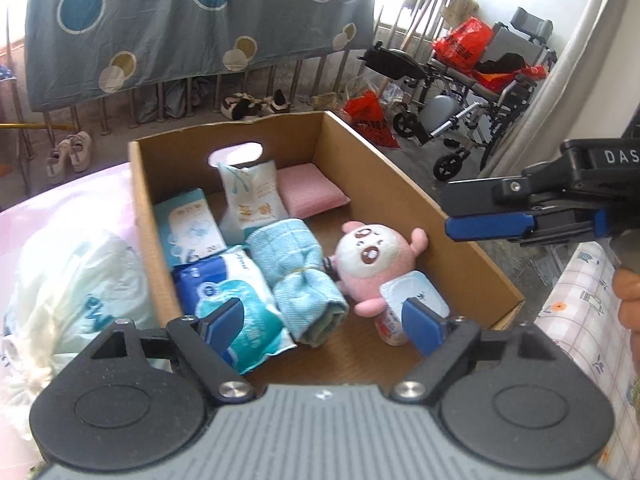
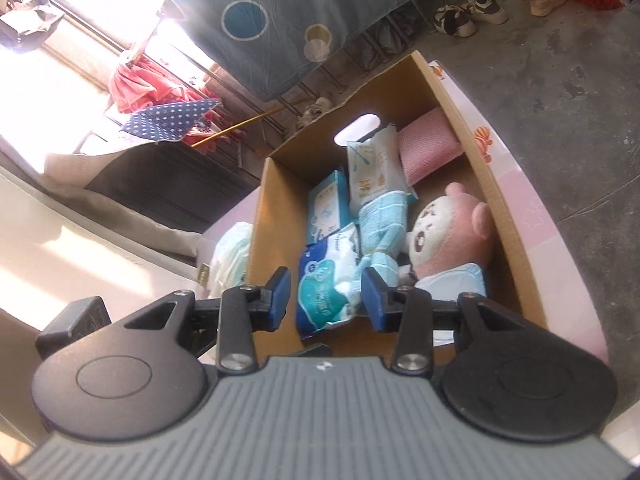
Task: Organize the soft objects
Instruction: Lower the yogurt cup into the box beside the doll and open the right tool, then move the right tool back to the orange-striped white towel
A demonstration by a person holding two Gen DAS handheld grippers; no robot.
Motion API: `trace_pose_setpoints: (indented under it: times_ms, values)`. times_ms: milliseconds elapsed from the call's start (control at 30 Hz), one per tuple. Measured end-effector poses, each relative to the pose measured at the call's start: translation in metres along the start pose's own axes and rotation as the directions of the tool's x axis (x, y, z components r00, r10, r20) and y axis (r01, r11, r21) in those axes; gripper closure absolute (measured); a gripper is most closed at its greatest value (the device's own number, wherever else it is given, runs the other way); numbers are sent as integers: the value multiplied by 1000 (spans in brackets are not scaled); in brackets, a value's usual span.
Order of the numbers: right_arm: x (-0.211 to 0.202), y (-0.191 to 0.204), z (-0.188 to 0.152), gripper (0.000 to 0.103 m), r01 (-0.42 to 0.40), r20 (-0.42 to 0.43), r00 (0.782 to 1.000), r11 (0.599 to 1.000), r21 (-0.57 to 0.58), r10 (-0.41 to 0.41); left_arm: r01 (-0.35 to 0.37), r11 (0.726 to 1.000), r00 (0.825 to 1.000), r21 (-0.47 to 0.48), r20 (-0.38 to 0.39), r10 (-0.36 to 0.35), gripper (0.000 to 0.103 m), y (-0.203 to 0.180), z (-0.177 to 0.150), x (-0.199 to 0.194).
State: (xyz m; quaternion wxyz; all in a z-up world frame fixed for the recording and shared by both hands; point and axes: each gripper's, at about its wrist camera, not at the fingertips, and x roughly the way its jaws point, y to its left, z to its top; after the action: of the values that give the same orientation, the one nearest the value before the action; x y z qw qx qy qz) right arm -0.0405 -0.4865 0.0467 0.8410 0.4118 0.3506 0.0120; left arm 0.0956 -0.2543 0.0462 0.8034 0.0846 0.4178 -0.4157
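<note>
An open cardboard box (image 1: 400, 172) (image 2: 276, 216) holds a pink plush toy (image 1: 368, 252) (image 2: 444, 236), a rolled light-blue towel (image 1: 296, 264) (image 2: 380, 232), a blue wipes pack (image 1: 228, 276) (image 2: 324, 292), a tissue pack (image 1: 188, 228) (image 2: 326, 208), a white pouch (image 1: 252, 196) (image 2: 368, 168), a pink pad (image 1: 310, 190) (image 2: 426, 148) and a small lidded cup (image 1: 408, 286) (image 2: 456, 276). My left gripper (image 1: 324, 324) hovers wide open over the box's near end, empty. My right gripper (image 2: 326, 296) (image 1: 448, 212) stands partly open above the box, gripping nothing.
The box rests on a pink bed sheet (image 1: 60, 200). A white plastic bag (image 1: 76, 280) (image 2: 232, 256) lies outside the box's left wall. A patterned cloth (image 1: 580, 300) and a hand (image 1: 628, 292) are at the right. A wheelchair (image 1: 472, 92), shoes and a hanging quilt (image 1: 180, 20) stand beyond.
</note>
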Motion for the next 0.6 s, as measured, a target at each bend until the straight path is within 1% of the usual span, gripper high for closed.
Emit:
trace_pose_setpoints:
  times_ms: [100, 200, 233, 267, 300, 333, 367, 433, 467, 500, 533, 567, 600]
  values:
    - [20, 33, 5, 62, -72, -19, 997, 997, -26, 71, -83, 995, 996, -50, 28, 84, 16, 43, -7, -32]
    - [51, 72, 6, 61, -142, -61, 989, 988, -57, 138, -189, 976, 980, -106, 39, 194, 15, 95, -23, -62]
    - [63, 84, 5, 61, -163, -78, 984, 985, -62, 158, -226, 967, 972, -121, 34, 232, 15, 111, -30, -70]
    - [79, 100, 3, 61, -190, -104, 978, 980, -65, 183, -271, 953, 960, -138, 28, 277, 15, 129, -38, -78]
    - [96, 115, 0, 61, -216, -130, 970, 974, -67, 206, -316, 936, 946, -151, 22, 323, 15, 146, -47, -84]
    - [112, 130, -4, 61, -237, -157, 962, 969, -69, 224, -366, 917, 928, -158, 17, 373, 15, 161, -56, -90]
    - [130, 145, -9, 60, -258, -186, 952, 964, -69, 242, -419, 894, 905, -160, 12, 426, 15, 175, -65, -96]
    - [167, 175, -20, 60, -298, -243, 930, 952, -67, 275, -539, 828, 838, -156, 3, 546, 15, 206, -84, -105]
    - [186, 188, -25, 60, -314, -269, 919, 948, -59, 288, -599, 787, 796, -144, -3, 605, 15, 221, -94, -108]
    - [210, 203, -32, 60, -331, -303, 903, 942, -46, 303, -645, 752, 760, -136, -11, 650, 16, 232, -101, -109]
    - [230, 216, -39, 60, -343, -331, 890, 939, -36, 313, -701, 703, 710, -123, -21, 704, 16, 249, -111, -110]
    - [251, 229, -47, 60, -348, -355, 879, 937, -26, 317, -741, 662, 668, -109, -28, 743, 16, 262, -119, -110]
    - [273, 240, -55, 60, -350, -377, 870, 937, -19, 317, -770, 631, 636, -97, -31, 771, 17, 274, -126, -108]
